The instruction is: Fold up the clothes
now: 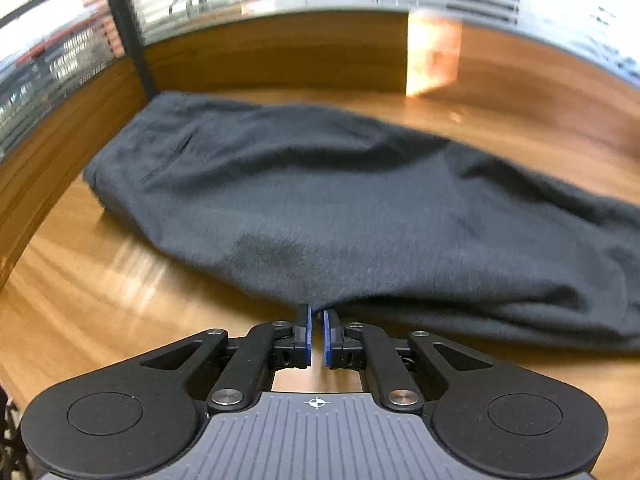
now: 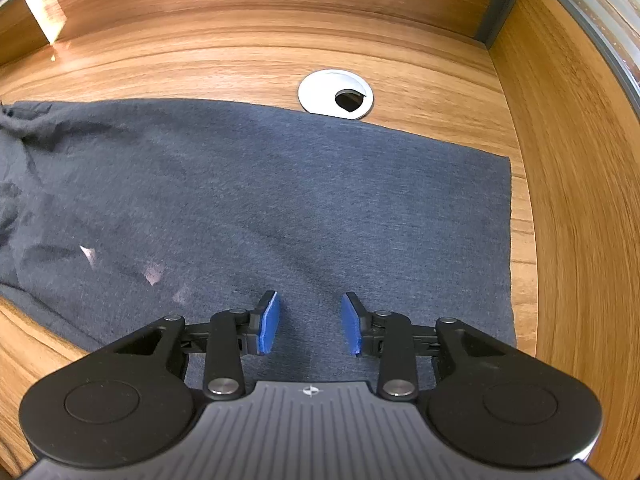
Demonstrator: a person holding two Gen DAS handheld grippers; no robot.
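Cloth [image 1: 320,200], dark grey, lies spread on the desk [image 1: 100,300]; the left gripper [image 1: 317,314] is pinched on its near edge, while the right gripper [image 2: 310,322] hovers over it, fingers apart. With only one edge held, lifting could drag the cloth and bunch it unevenly.

Office: wooden desk [image 2: 400,60], cable grommet [image 2: 335,94]

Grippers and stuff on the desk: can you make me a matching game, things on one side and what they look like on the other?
Things:
1. left gripper
2. right gripper
3. dark grey garment
4. cable hole cover

Descriptions:
A. white and round, set in the wooden desk
B. jaws wide apart over the cloth
C. spread across the desk
D. jaws nearly together at the cloth's near edge

Pairs: 1-D, 2-B, 3-C, 4-A
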